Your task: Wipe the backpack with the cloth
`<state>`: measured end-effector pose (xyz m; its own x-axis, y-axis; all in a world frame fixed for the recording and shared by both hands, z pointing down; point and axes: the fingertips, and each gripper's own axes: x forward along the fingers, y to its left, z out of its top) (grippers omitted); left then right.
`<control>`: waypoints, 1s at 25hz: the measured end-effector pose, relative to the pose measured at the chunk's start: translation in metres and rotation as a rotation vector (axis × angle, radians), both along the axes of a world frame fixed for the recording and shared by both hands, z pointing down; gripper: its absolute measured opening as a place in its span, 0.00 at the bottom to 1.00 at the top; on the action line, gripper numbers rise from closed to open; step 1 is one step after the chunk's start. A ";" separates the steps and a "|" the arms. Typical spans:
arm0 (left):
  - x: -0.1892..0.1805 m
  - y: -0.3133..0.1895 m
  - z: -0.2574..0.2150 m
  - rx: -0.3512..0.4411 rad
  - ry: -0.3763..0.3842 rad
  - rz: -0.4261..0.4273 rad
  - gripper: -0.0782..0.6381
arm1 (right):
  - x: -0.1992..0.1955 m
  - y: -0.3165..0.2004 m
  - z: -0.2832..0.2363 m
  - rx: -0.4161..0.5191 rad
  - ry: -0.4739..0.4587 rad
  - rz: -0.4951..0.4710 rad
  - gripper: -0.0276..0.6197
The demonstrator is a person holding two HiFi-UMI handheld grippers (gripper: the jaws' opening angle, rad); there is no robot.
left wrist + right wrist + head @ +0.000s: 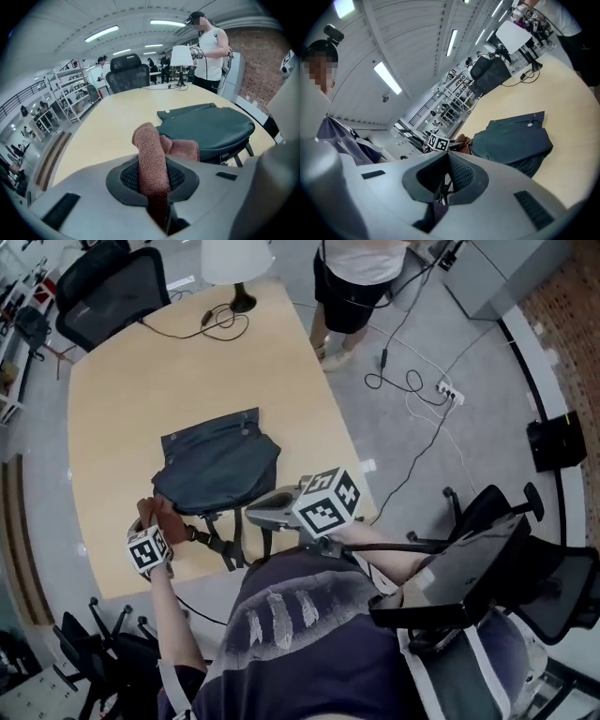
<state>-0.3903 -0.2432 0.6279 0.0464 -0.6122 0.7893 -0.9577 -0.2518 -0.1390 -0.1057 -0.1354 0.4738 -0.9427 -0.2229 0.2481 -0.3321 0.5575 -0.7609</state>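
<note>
A dark grey-blue backpack [220, 465] lies flat near the front edge of the light wooden table [131, 399]. Its black straps [230, 545] hang over that edge. My left gripper [155, 514] sits at the backpack's front left corner, shut on a reddish-brown cloth [171, 521]. In the left gripper view the cloth [152, 159] stands up between the jaws of the left gripper [152, 171], just short of the backpack [211, 124]. My right gripper [251, 515] is at the backpack's front edge; its jaws meet around thin black straps [442, 187] in the right gripper [446, 157] view, beside the backpack [511, 140].
A white lamp [236, 263] and a black cable [220, 320] lie at the table's far end. A black office chair [103, 287] stands at the far left corner. A person [356, 277] stands beyond the right edge, near floor cables and a power strip [448, 390]. Another chair [487, 559] is at my right.
</note>
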 end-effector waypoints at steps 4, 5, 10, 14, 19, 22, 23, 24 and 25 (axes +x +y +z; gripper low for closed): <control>0.053 0.001 -0.030 0.091 0.097 0.121 0.19 | 0.012 0.000 -0.009 0.024 -0.018 0.016 0.05; 0.072 0.004 -0.040 0.108 0.120 0.165 0.19 | 0.016 0.001 -0.013 0.034 -0.024 0.023 0.05; 0.157 0.029 -0.084 0.221 0.253 0.255 0.19 | 0.040 0.010 -0.027 0.098 -0.053 -0.009 0.05; 0.210 0.065 -0.103 0.246 0.284 0.347 0.19 | 0.050 0.018 -0.016 0.095 -0.075 -0.050 0.05; 0.219 0.097 -0.119 0.264 0.302 0.384 0.19 | 0.044 0.030 -0.015 0.103 -0.096 -0.074 0.05; 0.218 0.107 -0.122 0.279 0.313 0.399 0.19 | 0.036 0.041 -0.025 0.117 -0.118 -0.077 0.05; 0.218 0.111 -0.122 0.283 0.325 0.401 0.19 | 0.032 0.047 -0.029 0.109 -0.138 -0.078 0.05; 0.218 0.116 -0.123 0.288 0.342 0.406 0.19 | 0.026 0.052 -0.035 0.098 -0.165 -0.076 0.05; 0.218 0.121 -0.127 0.297 0.363 0.415 0.19 | 0.019 0.058 -0.040 0.087 -0.190 -0.073 0.05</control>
<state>-0.1720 -0.1219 0.5007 0.5607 -0.6765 0.4775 -0.7878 -0.6133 0.0561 -0.0868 -0.0774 0.4335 -0.9852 -0.1651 0.0470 -0.1434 0.6411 -0.7539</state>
